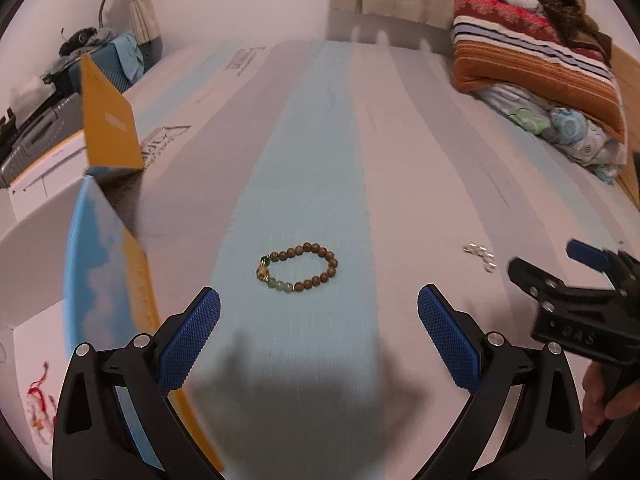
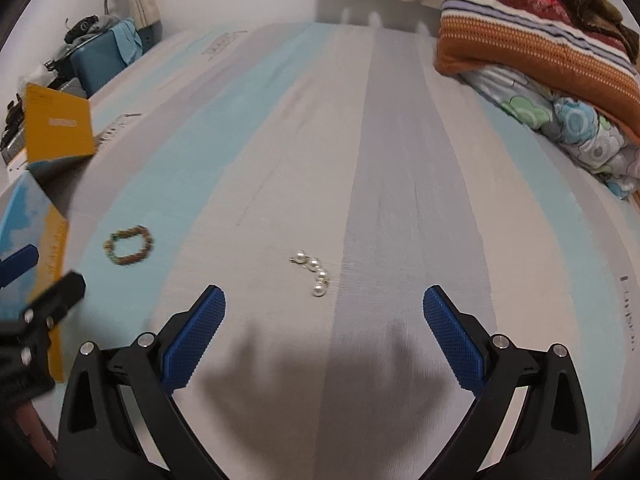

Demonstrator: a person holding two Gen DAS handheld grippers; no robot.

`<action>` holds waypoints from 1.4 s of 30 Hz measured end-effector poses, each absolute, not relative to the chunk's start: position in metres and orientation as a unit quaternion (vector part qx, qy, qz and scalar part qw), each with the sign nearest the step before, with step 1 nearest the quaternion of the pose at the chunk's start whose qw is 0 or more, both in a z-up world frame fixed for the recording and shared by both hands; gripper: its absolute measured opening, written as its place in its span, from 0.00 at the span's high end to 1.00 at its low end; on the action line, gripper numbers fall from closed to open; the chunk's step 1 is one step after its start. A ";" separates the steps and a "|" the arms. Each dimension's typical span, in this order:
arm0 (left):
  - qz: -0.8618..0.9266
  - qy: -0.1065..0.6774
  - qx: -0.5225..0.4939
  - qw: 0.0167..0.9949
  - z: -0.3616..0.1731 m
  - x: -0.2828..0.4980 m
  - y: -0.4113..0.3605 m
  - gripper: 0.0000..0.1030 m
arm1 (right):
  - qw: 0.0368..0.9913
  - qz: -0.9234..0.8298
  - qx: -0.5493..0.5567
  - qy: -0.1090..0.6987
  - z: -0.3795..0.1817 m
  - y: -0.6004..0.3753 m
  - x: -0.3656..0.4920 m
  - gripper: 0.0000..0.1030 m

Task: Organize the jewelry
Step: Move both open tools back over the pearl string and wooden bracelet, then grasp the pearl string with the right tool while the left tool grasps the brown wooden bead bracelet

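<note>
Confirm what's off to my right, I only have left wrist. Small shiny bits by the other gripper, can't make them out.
Observer: Right wrist shows a short pearl strand lying curved on the bedspread, ahead of the right gripper, whose fingers are open.
Operator: Touching it?
Observer: No. The strand lies apart from both fingers, nearer the left one.
Operator: Bead bracelet is centred for me. Where is it from that side?
Observer: The bead bracelet sits far left of the strand on the light blue stripe, close to the box.
</note>
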State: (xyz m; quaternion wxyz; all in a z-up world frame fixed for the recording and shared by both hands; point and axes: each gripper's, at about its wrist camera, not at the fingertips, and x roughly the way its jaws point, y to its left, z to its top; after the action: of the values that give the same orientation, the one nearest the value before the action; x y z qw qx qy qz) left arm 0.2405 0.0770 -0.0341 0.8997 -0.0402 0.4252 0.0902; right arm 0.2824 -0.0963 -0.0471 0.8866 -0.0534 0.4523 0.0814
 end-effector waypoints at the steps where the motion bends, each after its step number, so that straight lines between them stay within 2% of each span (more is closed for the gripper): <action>1: 0.096 0.428 -0.037 0.898 -0.042 0.248 0.079 0.06 | 0.885 0.080 -0.052 0.456 -0.053 -0.098 0.286 0.07; 5: 0.118 0.445 -0.042 0.887 -0.068 0.268 0.092 0.06 | 0.874 0.087 -0.044 0.476 -0.080 -0.100 0.305 0.15; 16: 0.152 0.465 -0.031 0.872 -0.110 0.300 0.112 0.05 | 0.871 0.081 -0.027 0.484 -0.111 -0.096 0.325 0.17; 19: 0.153 0.459 -0.023 0.875 -0.112 0.302 0.112 0.05 | 0.875 0.076 -0.028 0.477 -0.112 -0.097 0.322 0.24; 23: 0.149 0.458 -0.025 0.876 -0.112 0.299 0.112 0.08 | 0.877 0.075 -0.030 0.473 -0.111 -0.099 0.320 0.41; 26: 0.134 0.459 -0.029 0.878 -0.111 0.297 0.109 0.20 | 0.879 0.072 -0.027 0.471 -0.109 -0.102 0.318 0.54; 28: 0.121 0.461 -0.029 0.878 -0.111 0.296 0.103 0.35 | 0.879 0.072 -0.027 0.471 -0.109 -0.103 0.318 0.61; 29: 0.116 0.461 -0.028 0.879 -0.110 0.296 0.101 0.38 | 0.879 0.072 -0.027 0.471 -0.109 -0.103 0.318 0.67; 32: 0.105 0.468 -0.025 0.877 -0.109 0.296 0.095 0.57 | 0.878 0.076 -0.027 0.471 -0.109 -0.103 0.316 0.79; 33: 0.103 0.469 -0.024 0.877 -0.108 0.296 0.094 0.72 | 0.878 0.079 -0.027 0.471 -0.108 -0.103 0.315 0.85; 34: 0.097 0.472 -0.023 0.876 -0.107 0.296 0.092 0.82 | 0.877 0.082 -0.026 0.472 -0.108 -0.103 0.315 0.88; 42: 0.083 0.476 -0.041 0.875 -0.097 0.287 0.095 0.82 | 0.874 0.092 -0.013 0.476 -0.100 -0.103 0.309 0.90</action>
State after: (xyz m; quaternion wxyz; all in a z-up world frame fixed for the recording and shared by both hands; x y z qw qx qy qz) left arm 0.2870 0.0953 -0.0974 0.8748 -0.0410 0.4756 0.0828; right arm 0.3092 -0.1029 -0.1002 0.8745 -0.0129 0.4761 0.0921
